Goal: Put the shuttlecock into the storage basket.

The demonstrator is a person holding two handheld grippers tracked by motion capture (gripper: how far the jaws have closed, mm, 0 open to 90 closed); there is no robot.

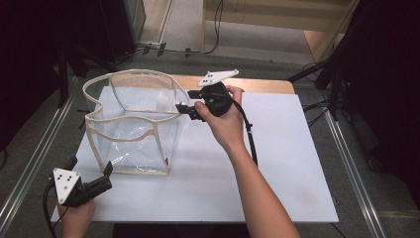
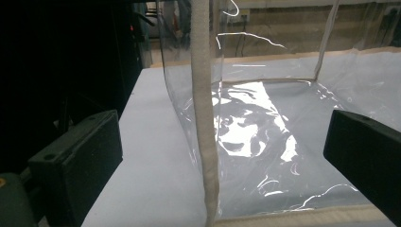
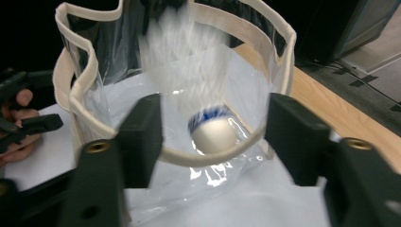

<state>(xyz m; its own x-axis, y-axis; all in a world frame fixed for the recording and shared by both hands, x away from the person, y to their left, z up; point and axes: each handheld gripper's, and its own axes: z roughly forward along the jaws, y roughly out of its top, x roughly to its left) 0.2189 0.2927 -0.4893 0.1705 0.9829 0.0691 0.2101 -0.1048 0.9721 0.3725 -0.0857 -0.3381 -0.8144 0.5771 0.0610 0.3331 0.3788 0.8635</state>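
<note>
bag (image 3: 189,161) clear | white obj (image 3: 213,130) inside blurred | R gripper (image 3: 215,137) fingers apart

We see a clear bag (image 1: 133,124) with beige trim standing upright and open on the table's left half. Inside it, we see a blurred white object (image 3: 213,130) with blue markings, seemingly in mid-air.

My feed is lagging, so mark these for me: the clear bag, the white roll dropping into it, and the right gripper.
clear bag (image 1: 130,141), high view, on its transparent front wall.
white roll (image 3: 213,133), right gripper view, on its pale end face inside the bag.
right gripper (image 3: 215,137), right gripper view, midway between its open black jaws.
</note>
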